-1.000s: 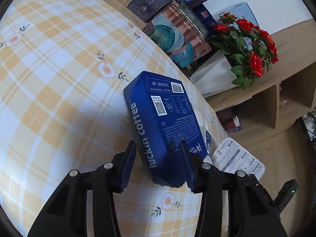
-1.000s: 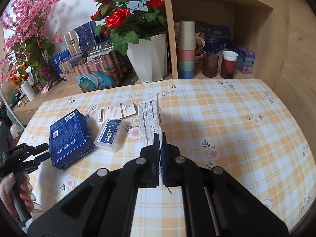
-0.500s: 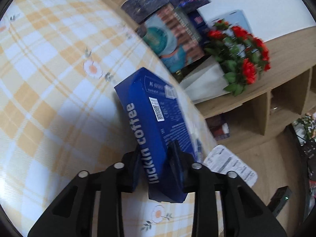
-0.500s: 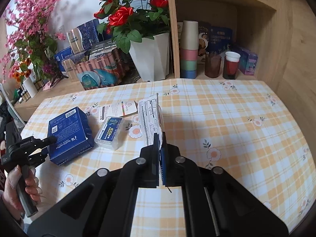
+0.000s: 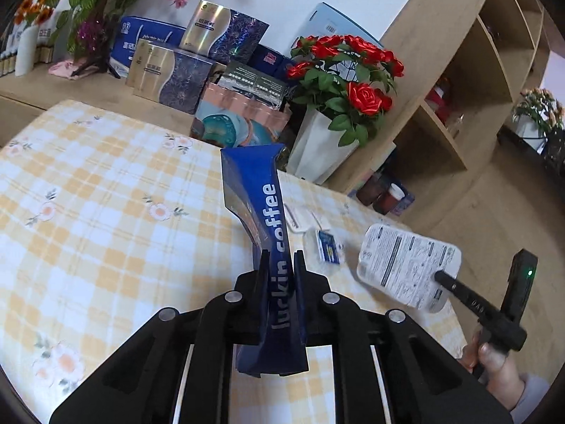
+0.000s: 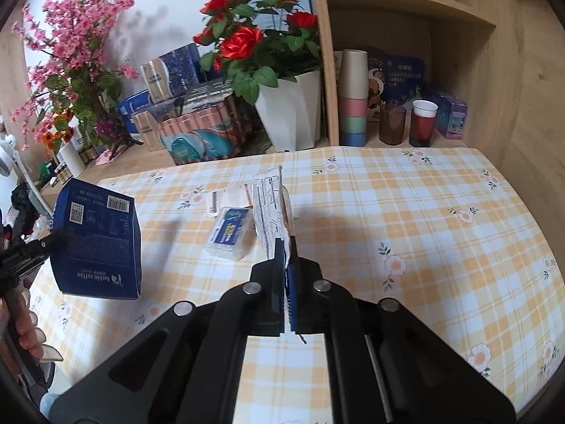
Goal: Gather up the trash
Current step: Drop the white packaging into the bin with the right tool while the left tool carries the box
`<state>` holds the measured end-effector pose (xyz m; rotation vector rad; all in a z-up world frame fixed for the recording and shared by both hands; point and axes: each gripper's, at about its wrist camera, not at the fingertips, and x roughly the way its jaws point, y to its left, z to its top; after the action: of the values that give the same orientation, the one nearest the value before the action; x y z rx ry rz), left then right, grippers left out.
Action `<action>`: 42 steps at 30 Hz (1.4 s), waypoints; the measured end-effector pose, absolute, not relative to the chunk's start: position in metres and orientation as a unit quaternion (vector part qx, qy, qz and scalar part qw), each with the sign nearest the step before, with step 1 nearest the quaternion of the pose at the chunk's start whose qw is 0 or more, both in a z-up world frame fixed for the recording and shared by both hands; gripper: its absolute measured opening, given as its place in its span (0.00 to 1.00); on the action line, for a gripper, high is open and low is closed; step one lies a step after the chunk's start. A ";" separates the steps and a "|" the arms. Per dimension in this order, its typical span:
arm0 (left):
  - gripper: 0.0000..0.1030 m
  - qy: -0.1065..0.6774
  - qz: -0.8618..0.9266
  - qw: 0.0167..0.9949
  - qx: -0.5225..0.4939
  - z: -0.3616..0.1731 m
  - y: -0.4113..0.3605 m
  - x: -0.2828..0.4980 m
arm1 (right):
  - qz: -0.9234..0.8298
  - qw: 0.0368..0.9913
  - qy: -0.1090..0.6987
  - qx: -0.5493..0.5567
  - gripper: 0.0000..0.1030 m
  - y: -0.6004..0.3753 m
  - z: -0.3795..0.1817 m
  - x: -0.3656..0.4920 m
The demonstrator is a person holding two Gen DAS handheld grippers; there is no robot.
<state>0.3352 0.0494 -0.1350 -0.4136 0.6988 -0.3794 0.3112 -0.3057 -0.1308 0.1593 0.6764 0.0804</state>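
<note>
My left gripper (image 5: 280,270) is shut on a blue luckin coffee box (image 5: 268,219) and holds it edge-on, lifted above the checked tablecloth (image 5: 106,212). The box also shows in the right wrist view (image 6: 97,240), in the air at the table's left end. My right gripper (image 6: 286,251) is shut on a flat white printed packet (image 6: 270,208), held upright; the packet also shows in the left wrist view (image 5: 409,265). A small clear box with a blue label (image 6: 231,231) and a white card (image 6: 229,199) lie on the cloth.
A white pot of red roses (image 6: 289,109), gift boxes (image 5: 169,74) and pink flowers (image 6: 70,53) stand behind the table. A wooden shelf (image 6: 406,21) holds stacked cups (image 6: 353,106) and two glasses (image 6: 422,123) at the table's far edge.
My left gripper closed on the blue box, lifted it off the cloth and turned it edge-on. My right gripper kept still, holding the white packet.
</note>
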 end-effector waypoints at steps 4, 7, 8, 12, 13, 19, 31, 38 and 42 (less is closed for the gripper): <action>0.12 0.340 -0.179 0.899 -0.211 -0.127 0.062 0.304 | 0.049 0.941 0.323 0.085 0.05 -0.302 -0.119 0.288; 0.12 0.335 -0.179 0.903 -0.200 -0.114 0.065 0.279 | 0.057 0.942 0.317 0.090 0.05 -0.301 -0.111 0.270; 0.12 0.332 -0.180 0.906 -0.193 -0.108 0.065 0.269 | 0.060 0.942 0.316 0.093 0.05 -0.300 -0.109 0.262; 0.12 0.323 -0.184 0.911 -0.181 -0.089 0.067 0.237 | 0.071 0.942 0.312 0.103 0.05 -0.300 -0.102 0.236; 0.12 0.318 -0.185 0.913 -0.178 -0.082 0.067 0.226 | 0.073 0.942 0.312 0.103 0.05 -0.299 -0.100 0.230; 0.12 0.292 -0.196 0.923 -0.154 -0.051 0.063 0.176 | 0.086 0.940 0.309 0.113 0.05 -0.298 -0.090 0.191; 0.12 0.259 -0.218 0.929 -0.151 -0.023 0.064 0.081 | 0.133 0.927 0.335 0.109 0.05 -0.284 -0.087 0.116; 0.12 0.263 -0.216 0.926 -0.166 -0.030 0.073 0.049 | 0.167 0.906 0.377 0.096 0.05 -0.268 -0.100 0.078; 0.12 0.267 -0.214 0.925 -0.168 -0.036 0.074 0.039 | 0.189 0.889 0.409 0.079 0.05 -0.253 -0.116 0.062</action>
<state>0.0387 0.0744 -0.0357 -0.3439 0.5468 -0.4387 0.0625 -0.2527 -0.1157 0.1650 0.8507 0.3931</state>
